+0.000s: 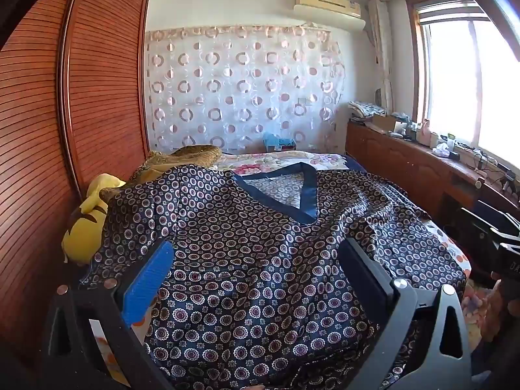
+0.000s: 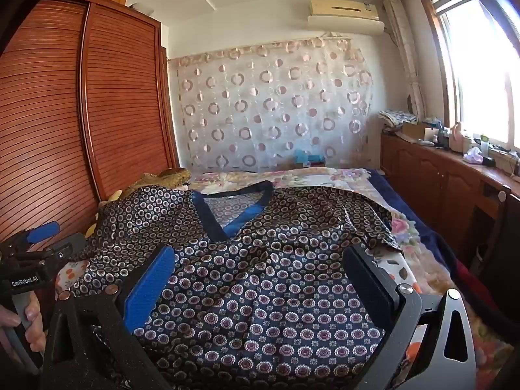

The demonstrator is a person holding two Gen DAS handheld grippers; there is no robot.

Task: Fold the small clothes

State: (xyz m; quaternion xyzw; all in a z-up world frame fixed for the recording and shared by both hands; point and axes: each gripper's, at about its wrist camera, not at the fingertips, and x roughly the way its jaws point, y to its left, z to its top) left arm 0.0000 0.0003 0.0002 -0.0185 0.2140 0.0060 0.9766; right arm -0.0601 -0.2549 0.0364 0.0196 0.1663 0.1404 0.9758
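Satin V-neck top [image 1: 260, 243] with a dark circle print lies spread flat on the bed [image 2: 325, 175]. Left gripper [image 1: 256, 260] and right gripper [image 2: 260, 266] hover above it, jaws wide apart, holding nothing. Yellow plush toy [image 1: 87, 214] sits beside the wardrobe [image 1: 48, 130].

Shirt [image 1: 260, 276] hem cut off below (both views) — plush toy [image 1: 86, 217] half-hidden.

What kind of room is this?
Most likely a home bedroom: a bed with a floral bedspread, a tall slatted reddish wooden wardrobe, and a cream wall-mounted air conditioner above a sheer circle-patterned curtain.
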